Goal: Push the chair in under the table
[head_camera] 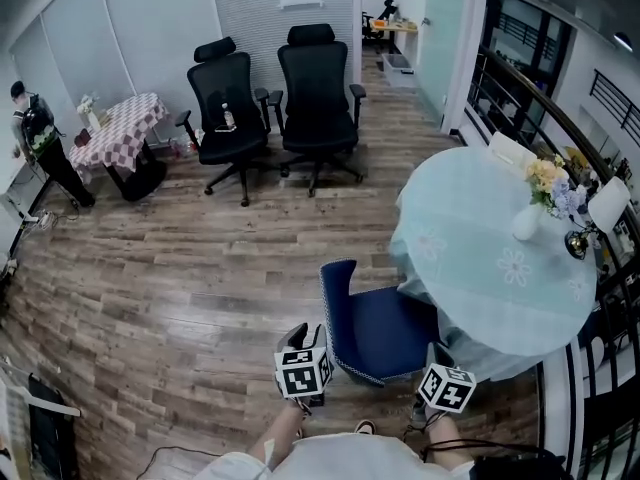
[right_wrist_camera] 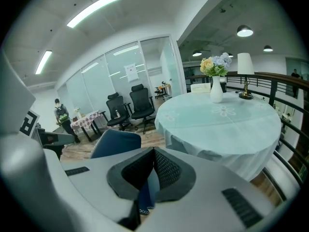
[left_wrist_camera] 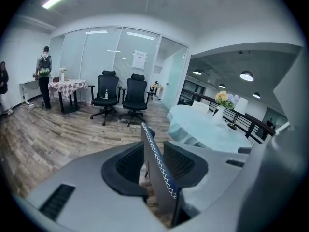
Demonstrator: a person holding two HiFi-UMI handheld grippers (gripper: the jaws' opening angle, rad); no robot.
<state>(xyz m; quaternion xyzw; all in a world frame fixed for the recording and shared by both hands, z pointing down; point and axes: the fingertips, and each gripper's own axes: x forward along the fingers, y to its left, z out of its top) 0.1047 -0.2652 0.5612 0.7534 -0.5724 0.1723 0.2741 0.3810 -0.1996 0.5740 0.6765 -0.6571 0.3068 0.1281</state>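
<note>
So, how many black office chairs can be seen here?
2. The left office chair stands by the glass wall; the right office chair is beside it. More may be hidden.

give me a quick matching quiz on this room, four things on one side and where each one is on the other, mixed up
1 blue chair
2 vase
3 black office chairs
4 checkered table

a on top of the round table
b side by side by the far wall
c beside the standing person
d on the floor at the round table's edge

Pairs: 1-d, 2-a, 3-b, 4-c
</note>
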